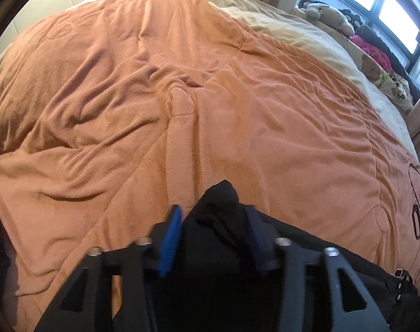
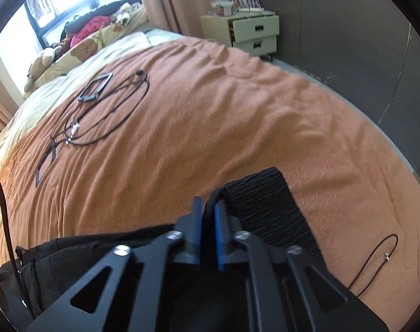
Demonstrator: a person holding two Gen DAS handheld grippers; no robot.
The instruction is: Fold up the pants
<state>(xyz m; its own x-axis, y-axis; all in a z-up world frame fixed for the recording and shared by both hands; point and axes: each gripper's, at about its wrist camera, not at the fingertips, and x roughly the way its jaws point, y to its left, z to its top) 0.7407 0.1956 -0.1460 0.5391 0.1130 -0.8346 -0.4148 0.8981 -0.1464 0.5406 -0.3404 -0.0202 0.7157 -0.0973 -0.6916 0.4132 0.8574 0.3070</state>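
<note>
The black pants (image 1: 221, 193) lie on the orange blanket (image 1: 182, 96) at its near edge. In the left wrist view my left gripper (image 1: 213, 209) stands wide open; a bunched hump of the pants rises between its blue pads (image 1: 169, 238) without being pressed. In the right wrist view the pants' ribbed, pleated end (image 2: 268, 202) lies flat just right of my right gripper (image 2: 208, 203). Its jaws are a little apart, a fold of black cloth curls over the right pad (image 2: 219, 232), and a gap shows between the pads. More of the pants (image 2: 71, 254) spreads out at the lower left.
Thin black cables (image 2: 113, 110) and a small black frame (image 2: 96, 87) lie on the blanket at the far left; another cable loop (image 2: 376, 262) sits near right. Plush toys and clothes (image 1: 329, 13) line the window. A cream nightstand (image 2: 254, 33) stands beyond the bed.
</note>
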